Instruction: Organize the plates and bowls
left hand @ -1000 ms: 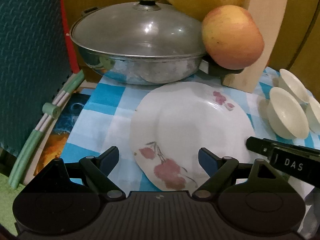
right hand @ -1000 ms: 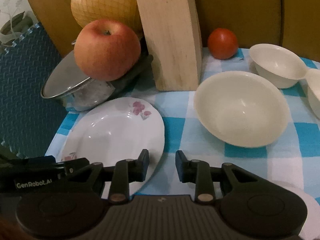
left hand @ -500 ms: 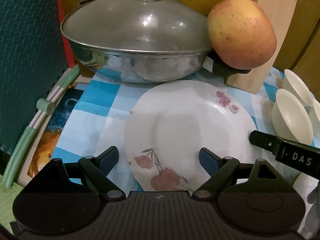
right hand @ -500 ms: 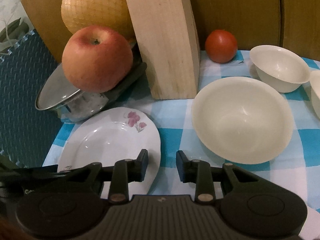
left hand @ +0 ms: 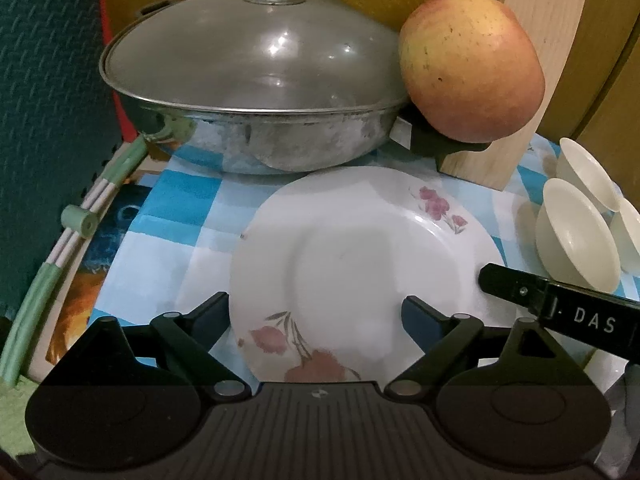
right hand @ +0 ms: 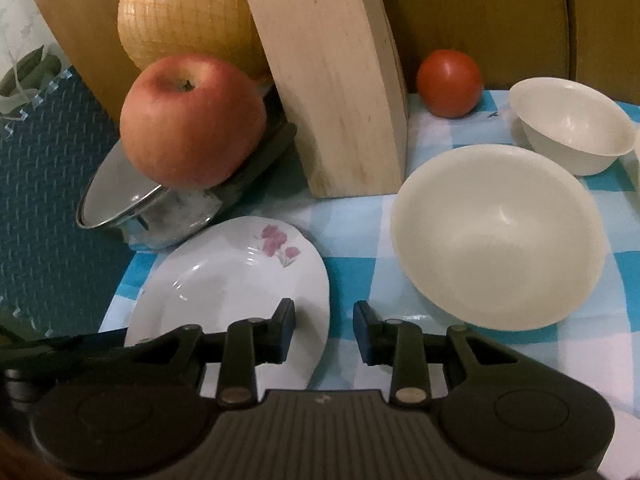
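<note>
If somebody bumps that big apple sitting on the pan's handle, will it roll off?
Probably. The apple is round and perches on the pan's narrow black handle, leaning by the wooden board, so a nudge could likely tip it. It would probably drop toward the flowered plate.

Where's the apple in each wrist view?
Left wrist: apple upper right, beside the pan lid.
Right wrist: apple left of centre, above the plate.
Shared landmark: wooden board just right of the apple.

The plate's (left hand: 360,264) near rim hides behind the tongs' body; 1 bowl (left hand: 630,232) (rightmost) is cut off.
</note>
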`<act>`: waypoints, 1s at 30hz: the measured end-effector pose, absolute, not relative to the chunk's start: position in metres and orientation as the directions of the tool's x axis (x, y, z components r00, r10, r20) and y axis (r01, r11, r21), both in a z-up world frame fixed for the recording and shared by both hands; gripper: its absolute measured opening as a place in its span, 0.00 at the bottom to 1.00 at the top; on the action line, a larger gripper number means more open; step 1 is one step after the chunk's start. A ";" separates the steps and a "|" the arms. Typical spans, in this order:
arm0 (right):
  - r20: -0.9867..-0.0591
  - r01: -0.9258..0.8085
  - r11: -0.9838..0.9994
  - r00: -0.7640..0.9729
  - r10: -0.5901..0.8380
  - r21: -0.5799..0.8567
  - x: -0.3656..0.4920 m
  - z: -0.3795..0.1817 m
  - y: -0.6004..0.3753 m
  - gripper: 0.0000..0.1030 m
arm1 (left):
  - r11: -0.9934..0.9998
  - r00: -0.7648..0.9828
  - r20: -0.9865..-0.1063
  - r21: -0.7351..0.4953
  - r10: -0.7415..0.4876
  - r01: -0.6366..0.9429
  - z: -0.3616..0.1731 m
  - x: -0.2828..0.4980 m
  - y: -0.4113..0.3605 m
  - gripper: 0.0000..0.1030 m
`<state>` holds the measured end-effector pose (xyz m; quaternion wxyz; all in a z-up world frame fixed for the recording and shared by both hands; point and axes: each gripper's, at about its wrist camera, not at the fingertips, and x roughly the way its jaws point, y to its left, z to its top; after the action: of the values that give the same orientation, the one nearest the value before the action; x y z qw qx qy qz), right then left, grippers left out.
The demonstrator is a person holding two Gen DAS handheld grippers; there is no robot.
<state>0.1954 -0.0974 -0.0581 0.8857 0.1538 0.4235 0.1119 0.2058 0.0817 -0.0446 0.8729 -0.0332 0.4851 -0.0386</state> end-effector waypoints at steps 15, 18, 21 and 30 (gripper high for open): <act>-0.684 -0.071 0.870 0.588 0.432 0.489 0.200 -0.063 -0.099 0.26 | 0.994 0.529 -0.842 -0.094 -0.105 0.048 -0.044 0.212 0.081 0.91; -0.681 -0.090 0.876 0.593 0.428 0.473 0.199 -0.063 -0.097 0.27 | 0.995 0.532 -0.842 -0.083 -0.095 0.047 -0.044 0.213 0.080 0.91; -0.685 -0.097 0.881 0.593 0.424 0.462 0.199 -0.062 -0.097 0.24 | 0.996 0.538 -0.839 -0.055 -0.081 0.063 -0.046 0.214 0.076 0.91; -0.704 -0.122 0.889 0.566 0.428 0.442 0.185 -0.060 -0.093 0.22 | 0.995 0.513 -0.854 -0.046 -0.084 0.085 -0.046 0.194 0.079 0.92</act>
<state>0.1854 -0.0934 -0.0602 0.8675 0.1745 0.4379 0.1587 0.1943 0.0793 -0.0460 0.8697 0.0008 0.4911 -0.0485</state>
